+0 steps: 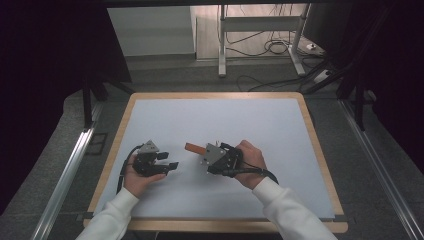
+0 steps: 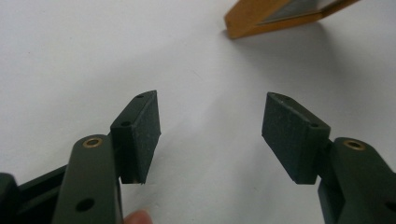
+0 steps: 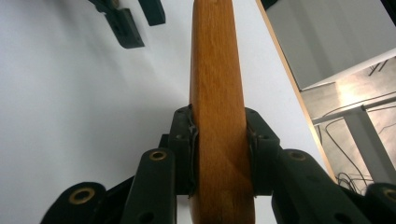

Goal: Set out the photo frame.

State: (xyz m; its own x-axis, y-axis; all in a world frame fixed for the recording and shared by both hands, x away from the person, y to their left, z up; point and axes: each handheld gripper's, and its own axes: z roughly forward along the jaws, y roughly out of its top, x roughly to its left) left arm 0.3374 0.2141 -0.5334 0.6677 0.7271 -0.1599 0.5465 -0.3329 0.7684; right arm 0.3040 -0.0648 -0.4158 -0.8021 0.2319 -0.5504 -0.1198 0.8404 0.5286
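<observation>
Wood block (image 3: 217, 116) sat clamped tight btwn right gripper (image 1: 206, 152) jaws, held just above white table (image 1: 260, 125) near centre w/ one end poking out toward left gripper (image 1: 170, 161), whose jaws gaped wide w/ nothing btwn them.

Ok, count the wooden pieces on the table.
1. The wooden piece is clamped between the jaws of the right gripper, near the table's middle; the left gripper is open and holds nothing.
</observation>
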